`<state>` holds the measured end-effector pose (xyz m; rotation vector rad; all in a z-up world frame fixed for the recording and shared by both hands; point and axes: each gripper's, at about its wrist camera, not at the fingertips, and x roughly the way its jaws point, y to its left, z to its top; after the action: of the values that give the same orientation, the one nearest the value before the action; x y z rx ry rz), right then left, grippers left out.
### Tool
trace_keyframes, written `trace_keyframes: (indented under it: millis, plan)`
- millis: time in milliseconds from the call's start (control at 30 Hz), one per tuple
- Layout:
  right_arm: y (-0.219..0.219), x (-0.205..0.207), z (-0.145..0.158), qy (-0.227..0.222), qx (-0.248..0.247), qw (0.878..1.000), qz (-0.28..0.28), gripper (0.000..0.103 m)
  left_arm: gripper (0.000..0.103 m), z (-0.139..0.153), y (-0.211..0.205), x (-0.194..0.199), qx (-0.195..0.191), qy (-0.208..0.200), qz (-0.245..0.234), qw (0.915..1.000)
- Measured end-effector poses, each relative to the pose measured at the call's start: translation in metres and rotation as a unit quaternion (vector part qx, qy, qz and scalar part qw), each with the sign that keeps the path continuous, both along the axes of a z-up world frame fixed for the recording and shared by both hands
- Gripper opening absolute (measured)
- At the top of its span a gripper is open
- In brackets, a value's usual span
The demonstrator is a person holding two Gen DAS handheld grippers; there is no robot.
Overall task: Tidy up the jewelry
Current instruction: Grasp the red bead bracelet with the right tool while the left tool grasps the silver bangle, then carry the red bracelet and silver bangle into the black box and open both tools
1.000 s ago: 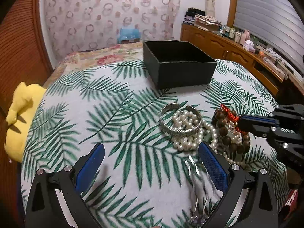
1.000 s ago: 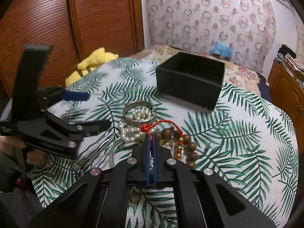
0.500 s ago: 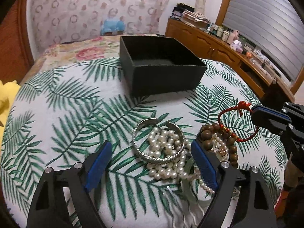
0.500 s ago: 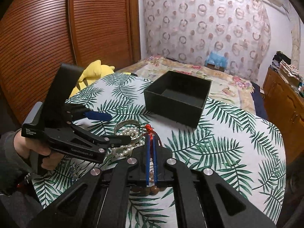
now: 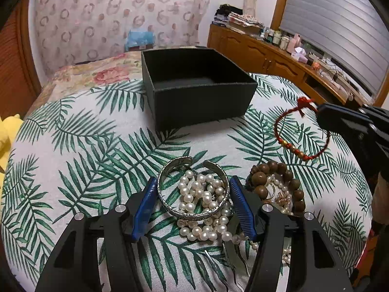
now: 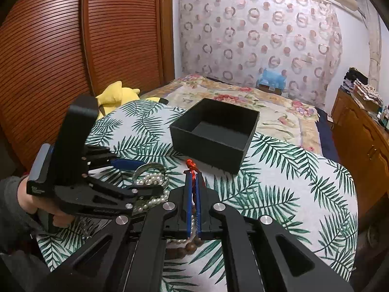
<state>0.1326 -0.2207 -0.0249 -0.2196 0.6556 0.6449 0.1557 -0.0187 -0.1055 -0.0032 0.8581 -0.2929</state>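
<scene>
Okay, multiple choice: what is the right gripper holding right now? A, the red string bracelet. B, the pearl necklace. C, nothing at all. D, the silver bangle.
A: the right gripper is shut on the red string bracelet, which hangs from its tip above the cloth, while the silver bangle and pearl necklace lie on the cloth between the open left gripper fingers.

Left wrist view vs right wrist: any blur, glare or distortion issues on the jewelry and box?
Left wrist view: sharp; silver cuff and pearls crisp between the open jaws, slight sheen on the cuff, no blown glare; strong fisheye bending at the table edges, dark corner vignette. Right wrist view: black box clear, its interior dim; red string bracelet close to the lens, mostly hidden between shut jaws; warm indoor light, soft shadows.
</scene>
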Motion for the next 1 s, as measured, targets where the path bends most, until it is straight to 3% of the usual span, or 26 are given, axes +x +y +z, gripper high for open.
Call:
trace_keyframes:
  millis: [467,700,833,1000]
  plan:
    - [0.021,0.072,0.033,-0.027,0.006,1.0,-0.003,0.003,0.058,0.037,0.01,0.018,-0.004,-0.038,0.014,0.9992]
    - [0.027,0.124,0.025,0.019,0.022,0.999,-0.027,0.003,0.058,0.056,0.011,0.03,-0.022,-0.046,0.018,0.9985]
    - [0.031,0.144,0.016,0.051,0.029,0.998,-0.028,0.004,0.058,0.066,0.007,0.034,-0.013,-0.056,0.018,0.9982]
    - [0.019,0.146,0.011,0.06,0.048,0.996,-0.039,0.02,0.058,0.07,0.004,0.046,-0.002,-0.057,0.02,0.9982]
